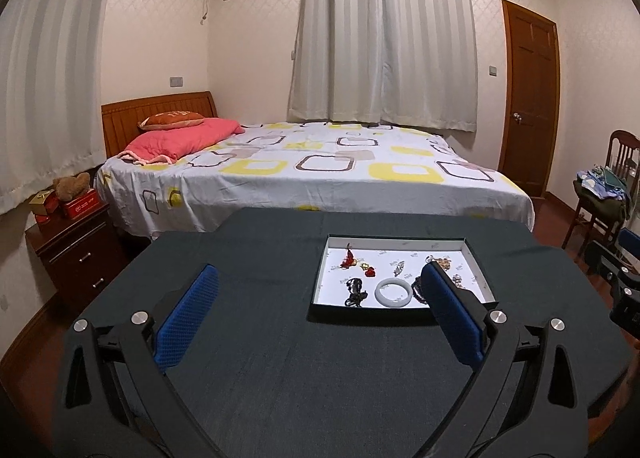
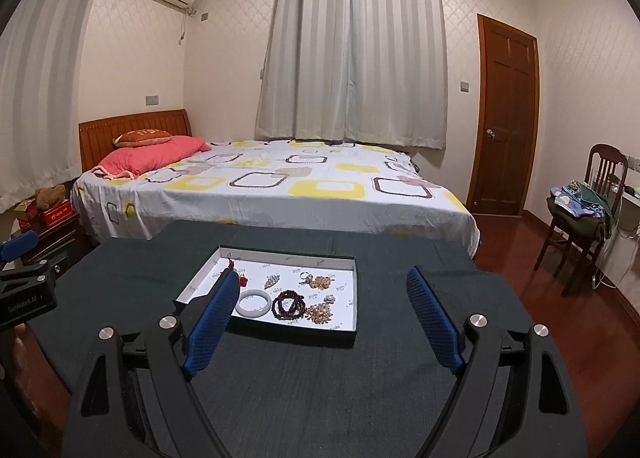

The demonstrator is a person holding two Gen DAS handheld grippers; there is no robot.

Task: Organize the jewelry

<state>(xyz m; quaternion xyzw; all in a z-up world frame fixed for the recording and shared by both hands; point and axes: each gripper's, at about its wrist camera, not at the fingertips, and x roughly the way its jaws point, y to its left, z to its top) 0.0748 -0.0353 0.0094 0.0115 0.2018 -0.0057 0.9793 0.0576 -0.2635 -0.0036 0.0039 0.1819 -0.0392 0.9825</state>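
A shallow box with a white floor [image 1: 472, 254] [image 2: 344, 278] lies on the dark table [image 1: 280, 338] [image 2: 320, 378]. In it lie several jewelry pieces: a white bangle [image 1: 393, 291] [image 2: 253, 303], a dark bead bracelet [image 2: 289, 303], a red tassel charm [image 1: 349, 260], a black piece [image 1: 356, 292], a silver brooch [image 2: 272, 281] and pearl clusters [image 2: 320, 312]. My left gripper [image 1: 320, 272] is open and empty, above the table, left of the box. My right gripper [image 2: 322, 278] is open and empty, near the box's front.
A bed [image 1: 320, 174] stands beyond the table. A nightstand [image 1: 76, 246] with red boxes and a teddy bear is at the left. A chair [image 2: 584, 214] piled with clothes is at the right, by a wooden door [image 2: 506, 118].
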